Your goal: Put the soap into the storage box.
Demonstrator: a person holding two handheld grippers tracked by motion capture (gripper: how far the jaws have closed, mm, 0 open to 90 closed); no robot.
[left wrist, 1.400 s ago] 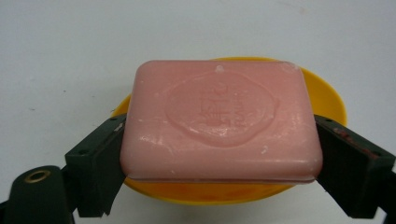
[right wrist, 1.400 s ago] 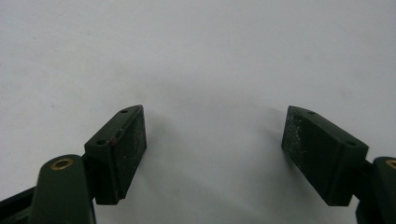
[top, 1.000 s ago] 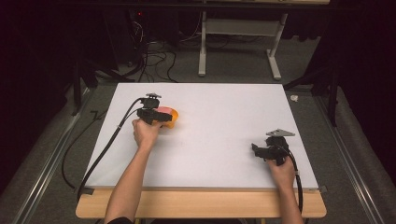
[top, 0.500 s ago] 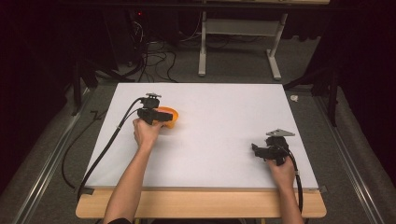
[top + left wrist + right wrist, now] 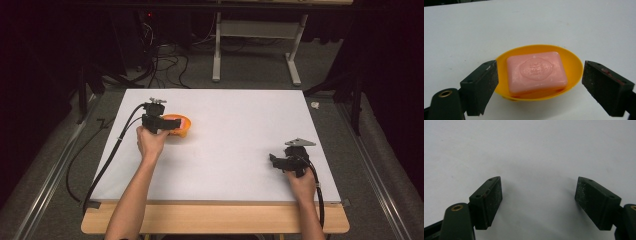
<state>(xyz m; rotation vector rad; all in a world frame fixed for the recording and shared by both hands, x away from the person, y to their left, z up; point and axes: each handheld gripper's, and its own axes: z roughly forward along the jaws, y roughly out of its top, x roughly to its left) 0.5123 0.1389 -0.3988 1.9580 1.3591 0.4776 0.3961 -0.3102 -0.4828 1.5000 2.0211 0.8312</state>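
Left gripper view shows your left gripper [image 5: 539, 85] spread wide either side of the shallow yellow plastic dish [image 5: 574, 65] holding the embossed pink soap bar [image 5: 536, 71], nothing gripped yet, while your right gripper [image 5: 539, 202] gapes wide, well apart from that dish.

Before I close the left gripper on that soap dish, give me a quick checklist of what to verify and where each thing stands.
1. Left gripper open wide enough: ok, its jaws stand on either side of the yellow dish.
2. Dish centred between the jaws: ok, roughly; the left jaw sits closer to the rim than the right.
3. Soap seated in the dish: ok, it lies flat inside, stamped face up.
4. Jaws touching the dish: cannot tell; the left one looks near or at the rim, the right one has a gap.
5. Right gripper out of the way: ok, open and far off on the white table.
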